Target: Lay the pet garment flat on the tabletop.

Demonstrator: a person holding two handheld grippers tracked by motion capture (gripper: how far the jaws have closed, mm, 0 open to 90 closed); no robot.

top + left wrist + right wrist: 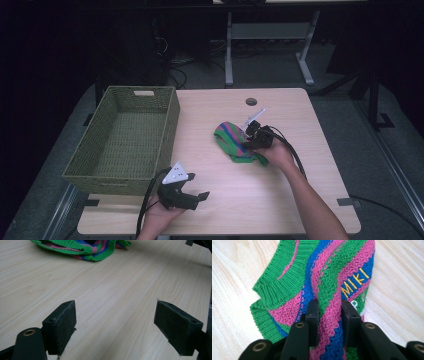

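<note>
Where the pale wood bench [300,200] meets dark room, right gripper [328,312] fingers pinch striped sweater [332,277]; left gripper [115,325] fingers spread

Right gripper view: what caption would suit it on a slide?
Black claw pinching a fold of a striped green, pink and blue knitted garment on a pale wooden table.

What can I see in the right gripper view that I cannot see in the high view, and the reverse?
Right gripper view alone: yellow letters MIKI stitched on the knit, and the right gripper pads pinching a fold of it.

High view alone: the green woven basket at the table's left and the left gripper, jaws apart, near the front edge.

Both: the striped knit garment on the wooden table.
</note>
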